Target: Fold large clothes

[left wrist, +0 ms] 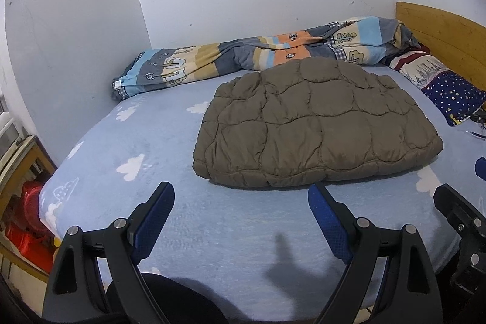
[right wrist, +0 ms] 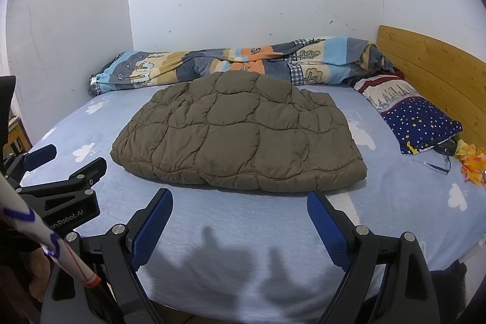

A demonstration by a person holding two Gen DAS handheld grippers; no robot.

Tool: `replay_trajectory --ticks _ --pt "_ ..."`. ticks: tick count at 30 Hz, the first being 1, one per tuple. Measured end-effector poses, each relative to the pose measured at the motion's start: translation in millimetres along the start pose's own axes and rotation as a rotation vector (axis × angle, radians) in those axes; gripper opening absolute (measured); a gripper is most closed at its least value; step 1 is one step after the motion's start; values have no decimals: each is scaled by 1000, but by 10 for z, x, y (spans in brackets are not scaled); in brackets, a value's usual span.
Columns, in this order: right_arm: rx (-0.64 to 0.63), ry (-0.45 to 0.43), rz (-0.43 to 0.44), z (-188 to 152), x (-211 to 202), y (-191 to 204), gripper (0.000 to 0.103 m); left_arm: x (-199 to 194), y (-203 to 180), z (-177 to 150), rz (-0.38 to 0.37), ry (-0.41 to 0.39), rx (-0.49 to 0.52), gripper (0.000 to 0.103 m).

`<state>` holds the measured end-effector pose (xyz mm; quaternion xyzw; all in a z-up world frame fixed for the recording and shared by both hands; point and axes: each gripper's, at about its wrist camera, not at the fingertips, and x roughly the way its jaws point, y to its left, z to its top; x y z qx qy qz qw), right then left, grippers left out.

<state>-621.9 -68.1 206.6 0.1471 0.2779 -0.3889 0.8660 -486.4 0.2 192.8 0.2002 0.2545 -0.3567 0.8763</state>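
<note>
The brown quilted jacket [left wrist: 316,123] lies in the middle of the frame on the light blue cloud-print bedsheet [left wrist: 170,148], already gathered into a compact, roughly rectangular bundle with a doubled edge along its near side. By that shape the folding looks largely done; at most a final tidy or one more fold seems left, though no sleeves or collar show to confirm it.

Both grippers hang over the near edge of the bed, angled down toward the sheet and short of the jacket. The left gripper [left wrist: 241,217] has its blue-padded jaws spread wide with nothing between them. The right gripper [right wrist: 240,220] is likewise spread wide and empty, its pads clear of the fabric.

At the upper centre a striped patterned blanket [right wrist: 243,59] lies bunched along the wall, and a star-print pillow [right wrist: 419,117] sits at the right.
</note>
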Motion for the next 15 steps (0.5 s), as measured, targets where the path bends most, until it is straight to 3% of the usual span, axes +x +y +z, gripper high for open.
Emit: replay_trajectory --ticks 15 --pt "0 0 -2 -2 4 -6 93 39 12 17 -10 28 -10 89"
